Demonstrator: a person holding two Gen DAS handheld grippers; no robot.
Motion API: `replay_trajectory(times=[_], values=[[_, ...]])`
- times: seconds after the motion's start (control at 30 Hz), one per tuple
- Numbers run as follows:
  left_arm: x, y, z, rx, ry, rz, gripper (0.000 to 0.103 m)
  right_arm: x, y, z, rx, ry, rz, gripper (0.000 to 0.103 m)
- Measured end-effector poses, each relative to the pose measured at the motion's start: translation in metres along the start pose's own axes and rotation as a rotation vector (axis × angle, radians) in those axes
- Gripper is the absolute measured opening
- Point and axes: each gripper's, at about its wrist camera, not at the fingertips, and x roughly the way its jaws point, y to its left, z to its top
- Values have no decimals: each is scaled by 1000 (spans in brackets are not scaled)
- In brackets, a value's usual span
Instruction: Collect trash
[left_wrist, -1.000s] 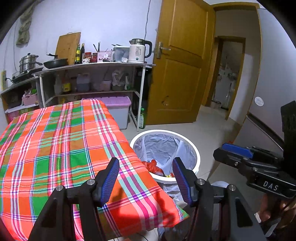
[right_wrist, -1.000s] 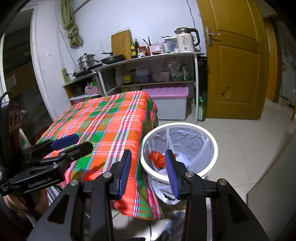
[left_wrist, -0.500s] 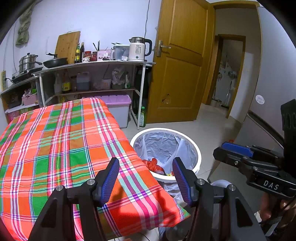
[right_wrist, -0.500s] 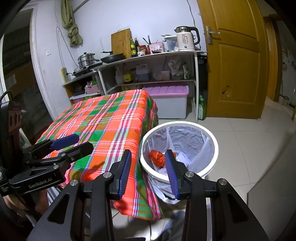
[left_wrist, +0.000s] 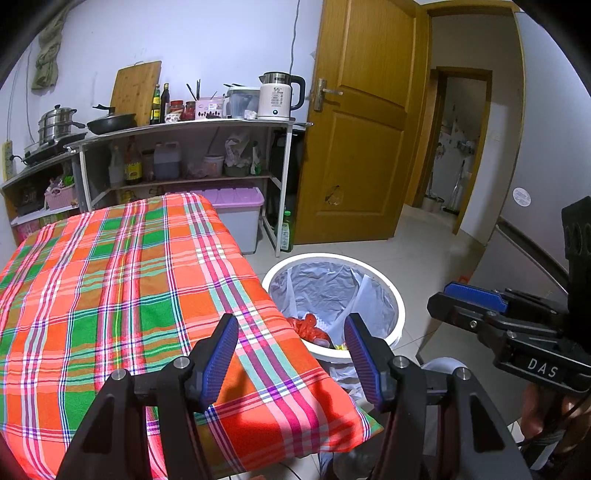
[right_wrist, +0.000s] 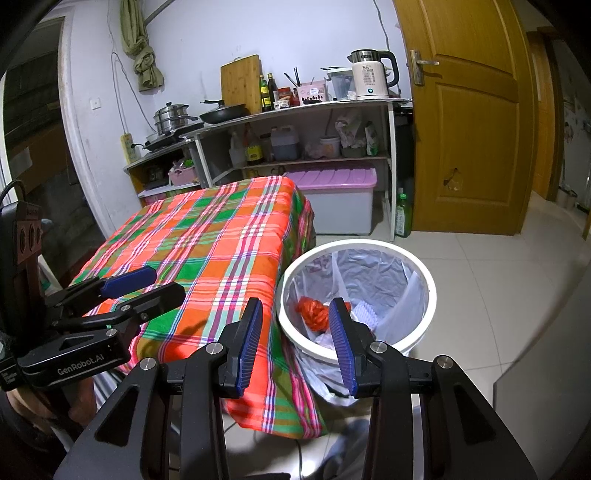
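Observation:
A white round trash bin (left_wrist: 397, 306) with a grey liner stands on the floor by the table's right edge; it also shows in the right wrist view (right_wrist: 424, 273). Red crumpled trash (right_wrist: 312, 310) and white paper lie inside it; the red trash also shows in the left wrist view (left_wrist: 308, 326). My left gripper (left_wrist: 290, 356) is open and empty above the table's near right corner. My right gripper (right_wrist: 295, 334) is open and empty, held above the gap between table and bin. Each gripper shows in the other's view.
A table with an orange, green and red plaid cloth (left_wrist: 110, 295) fills the left. Behind it a metal shelf (left_wrist: 192, 127) holds a kettle, pans, bottles and a lilac-lidded box. A wooden door (left_wrist: 362, 147) stands shut at the back. Tiled floor (right_wrist: 498, 295) lies right of the bin.
Both grippers have drifted back slightly from the bin, which sits a little higher in both views. Both stay open and empty.

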Motion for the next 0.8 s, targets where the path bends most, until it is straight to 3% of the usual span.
replay_trajectory(times=[0.8], values=[[7, -1, -1, 15, 22, 24, 59, 8, -4, -7, 4, 9, -2, 39]])
